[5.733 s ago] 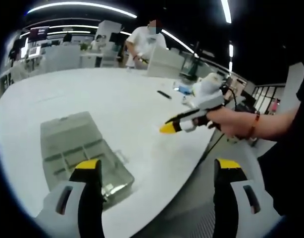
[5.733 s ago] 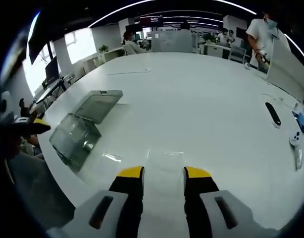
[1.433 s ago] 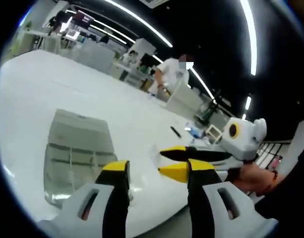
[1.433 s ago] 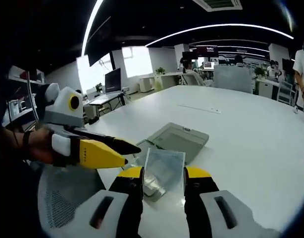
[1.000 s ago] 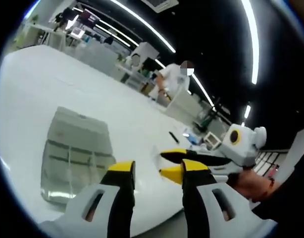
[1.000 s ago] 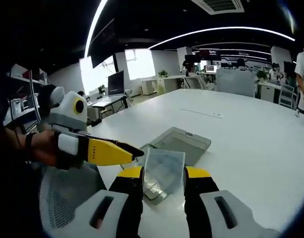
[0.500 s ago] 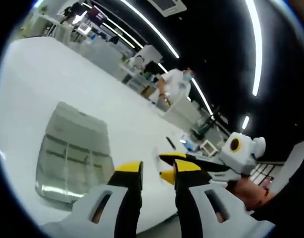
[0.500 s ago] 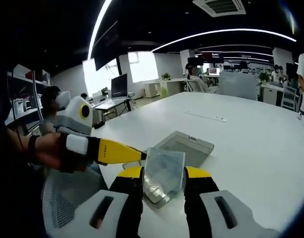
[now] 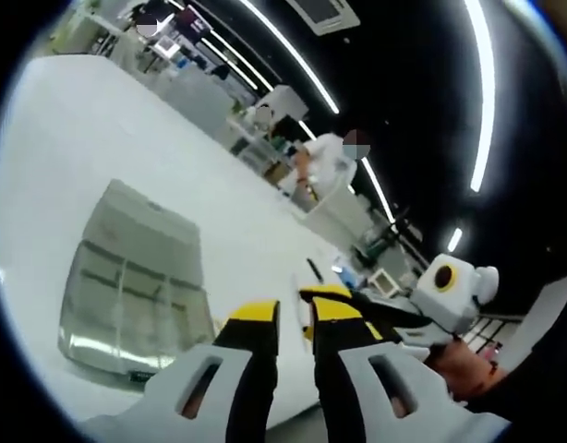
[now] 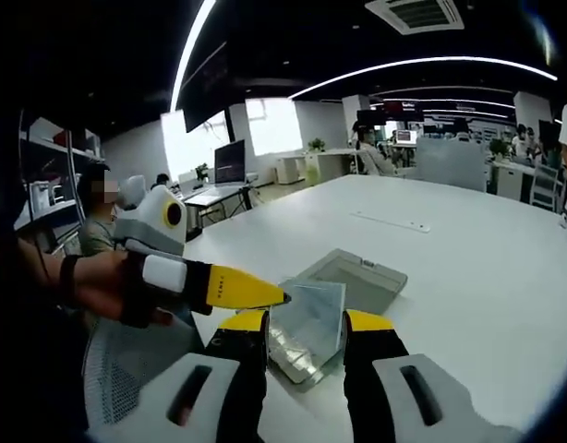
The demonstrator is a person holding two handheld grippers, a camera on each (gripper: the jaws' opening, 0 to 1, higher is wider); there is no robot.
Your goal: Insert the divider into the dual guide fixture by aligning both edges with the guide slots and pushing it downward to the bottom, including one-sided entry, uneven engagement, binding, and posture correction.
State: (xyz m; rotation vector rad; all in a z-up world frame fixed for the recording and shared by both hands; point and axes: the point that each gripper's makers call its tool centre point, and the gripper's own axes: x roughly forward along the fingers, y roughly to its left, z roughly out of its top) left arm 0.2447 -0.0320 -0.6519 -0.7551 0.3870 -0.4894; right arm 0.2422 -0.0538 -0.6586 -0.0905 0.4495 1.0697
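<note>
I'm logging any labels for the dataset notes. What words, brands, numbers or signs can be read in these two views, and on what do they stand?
None can be read.
Far screens glow, too blurred to read.
Clear divider, open case and both tongs: no markings show.

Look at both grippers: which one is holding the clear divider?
The right gripper holds the clear divider upright between its jaws; the left gripper, nearly closed, only touches the divider's edge with its tip.
</note>
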